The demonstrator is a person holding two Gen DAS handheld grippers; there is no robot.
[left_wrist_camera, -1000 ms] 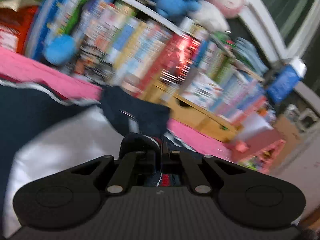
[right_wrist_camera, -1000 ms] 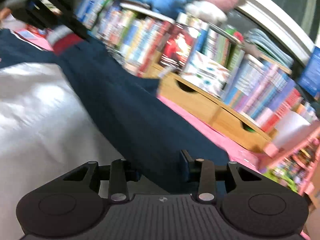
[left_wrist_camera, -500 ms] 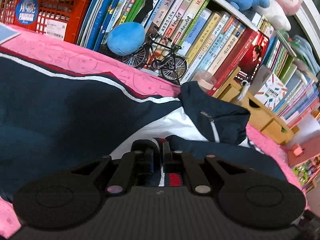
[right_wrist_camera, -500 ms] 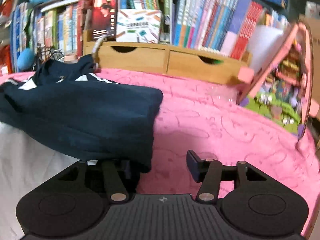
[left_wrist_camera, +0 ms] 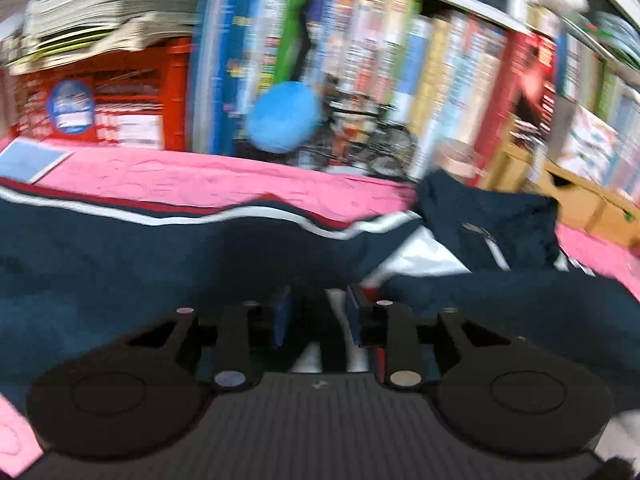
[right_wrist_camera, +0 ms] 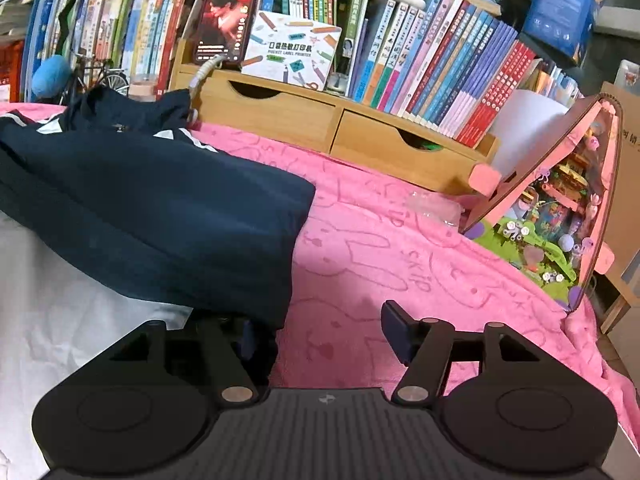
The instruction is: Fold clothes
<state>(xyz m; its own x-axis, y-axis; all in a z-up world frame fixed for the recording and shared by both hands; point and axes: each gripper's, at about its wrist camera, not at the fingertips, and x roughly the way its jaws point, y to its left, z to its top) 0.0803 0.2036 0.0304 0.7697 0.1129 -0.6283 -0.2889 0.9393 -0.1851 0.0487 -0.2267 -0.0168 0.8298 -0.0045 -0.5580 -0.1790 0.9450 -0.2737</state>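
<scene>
Behind the jacket point(right_wrist_camera: 152, 208), books point(right_wrist_camera: 440, 80)

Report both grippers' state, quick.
Left gripper: open, jaws apart over the navy jacket, gripping nothing.
Right gripper: open, empty.

Books point(right_wrist_camera: 440, 52), wooden drawers point(right_wrist_camera: 340, 128), pink blanket point(right_wrist_camera: 400, 248).
</scene>
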